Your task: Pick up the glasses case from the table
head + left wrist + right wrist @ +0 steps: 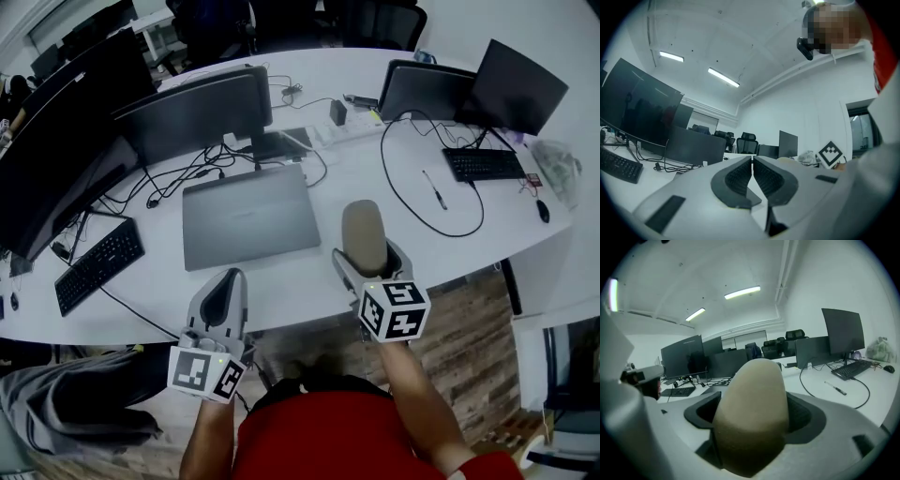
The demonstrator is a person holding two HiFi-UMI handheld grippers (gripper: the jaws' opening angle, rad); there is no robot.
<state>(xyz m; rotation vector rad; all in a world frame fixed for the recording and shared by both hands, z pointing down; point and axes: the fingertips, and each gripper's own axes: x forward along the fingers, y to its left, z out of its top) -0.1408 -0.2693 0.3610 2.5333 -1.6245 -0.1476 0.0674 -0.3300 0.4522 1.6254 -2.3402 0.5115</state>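
The beige oval glasses case (365,236) is off the white table (375,169), held over its front edge by my right gripper (367,261), which is shut on it. In the right gripper view the glasses case (752,416) fills the space between the dark pads and sticks out past the fingertips. My left gripper (225,298) hovers at the table's front edge, left of the case, shut with nothing in it. Its two pads meet in the left gripper view, where that left gripper (752,174) points level across the desk.
A closed grey laptop (246,214) lies just beyond the grippers. A big dark monitor (56,141) and a black keyboard (98,264) stand at the left. At the back right are another laptop (427,92), a monitor (516,86), a keyboard (484,164), a looping black cable (412,202) and a pen (433,189).
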